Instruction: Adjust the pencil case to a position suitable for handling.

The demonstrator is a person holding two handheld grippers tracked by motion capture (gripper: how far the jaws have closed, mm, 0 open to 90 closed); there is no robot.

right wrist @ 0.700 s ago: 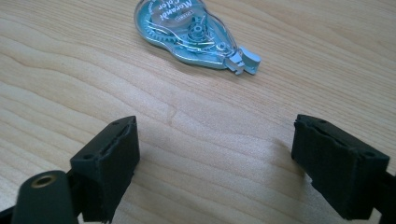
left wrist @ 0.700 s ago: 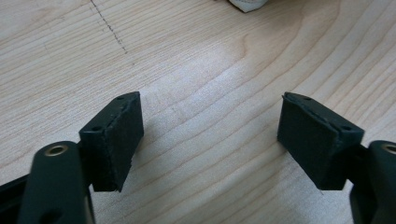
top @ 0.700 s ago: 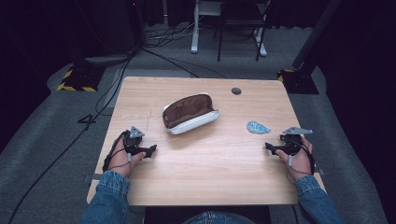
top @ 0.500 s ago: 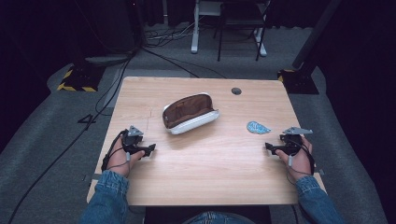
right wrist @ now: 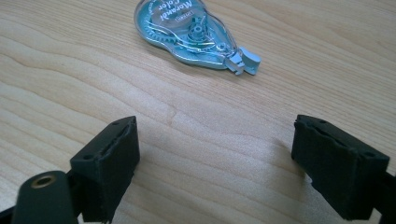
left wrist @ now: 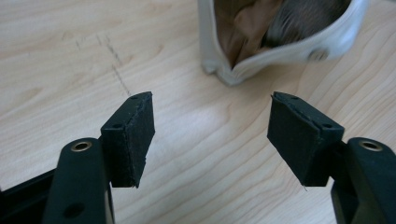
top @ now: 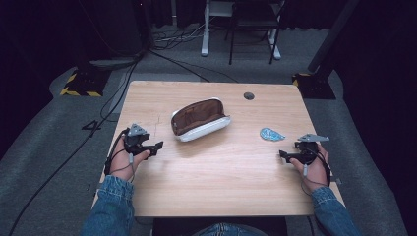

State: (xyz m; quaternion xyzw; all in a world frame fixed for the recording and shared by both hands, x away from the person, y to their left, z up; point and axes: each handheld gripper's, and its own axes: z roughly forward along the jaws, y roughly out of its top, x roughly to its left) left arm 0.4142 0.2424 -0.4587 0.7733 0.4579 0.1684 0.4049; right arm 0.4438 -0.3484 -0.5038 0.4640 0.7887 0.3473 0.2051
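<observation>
Wooden desk (top: 216,172), light grain, with a small round dark fitting (top: 249,96) near its far edge.

Left tool (top: 156,146): held in the person's left hand (top: 124,162) close to the desk's left edge, about midway between the near and far edges. Its jaws stand wide apart with nothing between them; the left gripper view shows only bare wood in the gap. The jaws point toward the middle of the desk.

Pouch (top: 199,119): white outside, brown lining, lying on its side with its mouth open, in the far half of the desk and slightly left of centre. It sits ahead of the left tool, apart from it and not touching. In the left gripper view the pouch's (left wrist: 280,32) nearest end lies beyond the jaw tips, between the two jaws' lines and toward the right one.

Right tool (top: 282,155): held in the person's right hand (top: 312,167) near the desk's right edge, roughly level with the left tool. Jaws wide apart, gripping nothing; bare wood between them in the right gripper view.

Tape dispenser (top: 271,133): a small clear blue teardrop-shaped roller, lying flat near the right edge, just on the far side of the right tool and clear of it. In the right gripper view the dispenser (right wrist: 187,30) lies ahead of the jaws with its nozzle end pointing right; printed lettering on it is not fully legible.

Both forearms wear blue denim sleeves (top: 110,206) at the near edge.
</observation>
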